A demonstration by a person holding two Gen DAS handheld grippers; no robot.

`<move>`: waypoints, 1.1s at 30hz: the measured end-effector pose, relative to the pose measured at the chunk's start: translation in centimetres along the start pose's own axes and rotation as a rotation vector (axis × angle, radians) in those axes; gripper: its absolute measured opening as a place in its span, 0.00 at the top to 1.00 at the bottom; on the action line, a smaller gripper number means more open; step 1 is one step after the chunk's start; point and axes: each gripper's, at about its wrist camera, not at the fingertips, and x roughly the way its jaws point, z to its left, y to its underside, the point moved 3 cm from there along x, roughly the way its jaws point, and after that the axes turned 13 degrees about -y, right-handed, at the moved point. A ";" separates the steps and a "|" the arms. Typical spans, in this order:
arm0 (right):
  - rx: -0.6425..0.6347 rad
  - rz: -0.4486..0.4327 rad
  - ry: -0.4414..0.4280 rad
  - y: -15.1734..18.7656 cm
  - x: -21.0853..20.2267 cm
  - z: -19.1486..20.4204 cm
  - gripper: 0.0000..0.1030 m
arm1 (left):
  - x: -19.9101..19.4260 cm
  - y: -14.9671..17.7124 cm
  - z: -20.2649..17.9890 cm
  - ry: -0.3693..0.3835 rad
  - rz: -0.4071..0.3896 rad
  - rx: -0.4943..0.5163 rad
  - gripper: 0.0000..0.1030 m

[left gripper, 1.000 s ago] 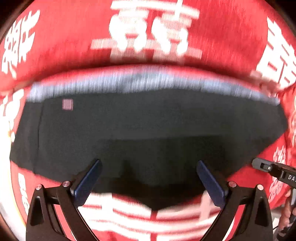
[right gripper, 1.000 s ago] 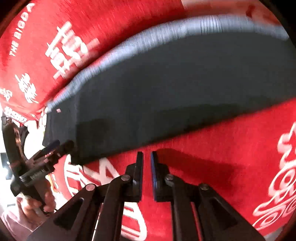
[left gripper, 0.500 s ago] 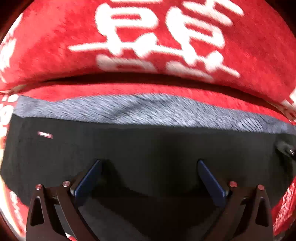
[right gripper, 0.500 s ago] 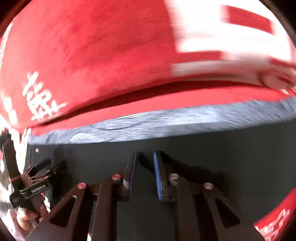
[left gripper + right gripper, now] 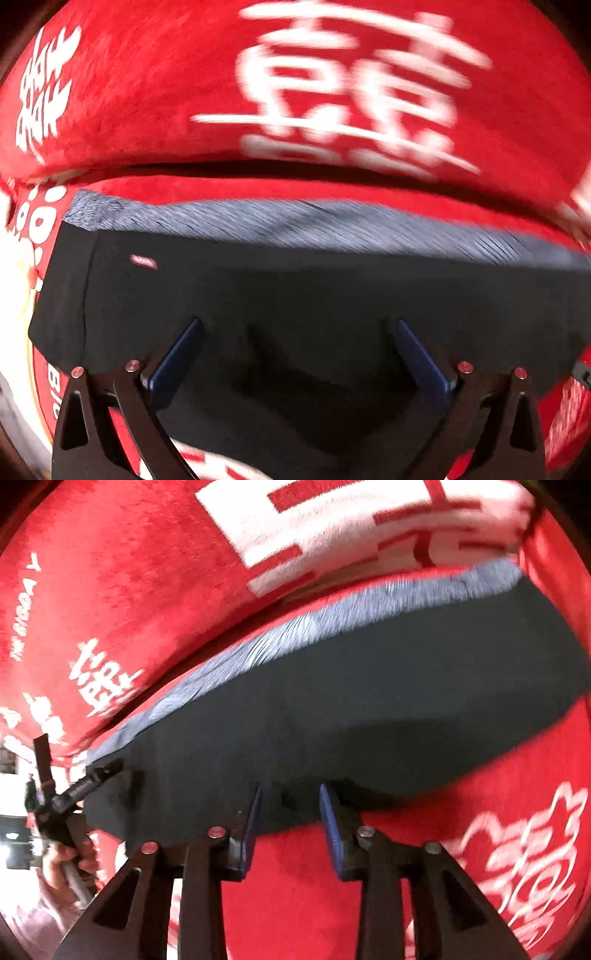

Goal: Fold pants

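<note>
Two hand-held grippers are over the folded pants [image 5: 295, 295], and neither one has any cloth in its grip. Your left hand-held gripper [image 5: 299, 354] points steeply down at the dark fabric with its blue pads [image 5: 177, 354] spread wide, one on each side of a smooth stretch of the garment, nothing pinched between them. Your right hand-held gripper [image 5: 290, 823] has just been opening: its pads [image 5: 330, 827] now stand apart at the near edge of the pants, and the gap between them shows only that edge and the red cloth below it (no fold is caught there, as far as the blur allows).

The pants lie flat as a dark, wide band on a red blanket [image 5: 147, 92] printed with large white characters. A grey ribbed waistband [image 5: 295, 225] runs along the far edge of the band, and a small pale label [image 5: 144, 261] sits near its left end in the left wrist view. Beyond the waistband the blanket rises in a thick roll or ridge.

In the right wrist view your other gripper [image 5: 85, 786] shows at the left end of the pants, touching or just above the corner; which one, you cannot tell from here. Your hand [image 5: 70, 856] is wrapped round its handle below. Both views are smeared by motion, so fine creases do not read.
</note>
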 end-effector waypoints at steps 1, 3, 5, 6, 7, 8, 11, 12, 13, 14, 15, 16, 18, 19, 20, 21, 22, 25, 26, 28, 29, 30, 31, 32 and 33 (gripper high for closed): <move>0.012 0.012 -0.025 0.8 0.1 0.5 0.63 | -0.6 0.8 -0.7 0.012 0.004 0.018 0.00; 0.033 0.037 -0.072 2.3 0.8 1.2 0.62 | -0.9 3.1 -2.8 0.038 0.034 0.068 0.00; 0.062 0.045 -0.094 2.2 1.7 1.4 0.62 | -0.1 5.7 -4.4 0.003 0.081 0.124 0.00; 0.100 0.046 -0.118 2.3 2.6 1.4 0.62 | 0.1 6.4 -4.4 0.008 0.084 0.109 0.00; 0.132 0.039 -0.142 2.2 2.1 0.5 0.62 | -0.3 6.9 -3.9 0.020 0.059 0.058 0.00; 0.175 0.023 -0.173 2.0 2.1 -0.1 0.62 | -0.2 7.2 -3.7 0.030 0.071 0.045 0.00; 0.277 -0.025 -0.236 1.4 2.3 -1.6 0.64 | -0.5 7.1 -3.6 0.019 0.058 0.054 0.00; 0.308 -0.033 -0.253 1.4 2.4 -2.1 0.91 | -0.2 7.6 -3.3 0.009 0.042 0.066 0.00; 0.326 -0.037 -0.253 1.5 2.2 -2.6 0.95 | -0.4 7.7 -3.4 -0.002 0.026 0.081 0.00; 0.338 -0.035 -0.260 1.6 2.3 -2.9 0.95 | -0.5 7.7 -3.5 -0.012 0.010 0.094 0.00; 0.351 -0.034 -0.268 2.2 2.4 -3.2 0.95 | -0.6 7.9 -3.3 -0.013 0.012 0.090 0.00; 0.358 -0.023 -0.262 2.5 1.9 -3.6 0.95 | -0.5 7.7 -3.2 -0.012 0.029 0.076 0.00; 0.336 0.010 -0.219 3.2 1.5 -3.5 0.95 | -0.4 7.3 -3.9 -0.020 0.063 0.059 0.00; 0.314 0.023 -0.188 3.4 1.0 -3.5 0.94 | -0.6 7.1 -4.1 -0.028 0.077 0.062 0.00; 0.276 0.035 -0.157 3.7 0.5 -3.3 0.91 | -1.1 7.0 -4.1 -0.025 0.082 0.067 0.00; 0.249 0.048 -0.147 3.9 -0.3 -3.1 0.91 | -1.6 6.5 -4.2 -0.017 0.083 0.072 0.00; 0.234 0.057 -0.138 3.9 -0.6 -2.9 0.90 | -2.3 5.7 -4.7 -0.005 0.081 0.078 0.00; 0.191 0.063 -0.096 4.0 -2.1 -2.9 0.66 | -4.8 5.6 -8.0 0.019 0.088 0.119 0.00; 0.185 0.058 -0.090 4.0 -2.6 -2.9 0.58 | -5.1 5.4 -8.8 0.022 0.089 0.133 0.00; 0.183 0.043 -0.087 4.0 -3.9 -3.4 0.53 | -5.8 4.9 -10.7 0.032 0.080 0.161 0.00; 0.187 0.038 -0.086 3.9 -4.3 -3.6 0.52 | -6.0 4.0 -11.3 0.038 0.077 0.169 0.00; 0.195 0.031 -0.087 3.8 -4.6 -3.7 0.52 | -6.3 3.5 -12.1 0.043 0.075 0.179 0.00; 0.199 0.025 -0.087 3.7 -5.1 -4.0 0.52 | -6.5 3.3 -12.8 0.048 0.073 0.187 0.00; 0.204 0.016 -0.087 3.6 -5.4 -4.3 0.52 | -6.5 3.2 -13.2 0.053 0.070 0.193 0.00; 0.206 0.007 -0.088 3.6 -6.0 -4.8 0.52 | -6.7 3.0 -13.8 0.059 0.065 0.200 0.00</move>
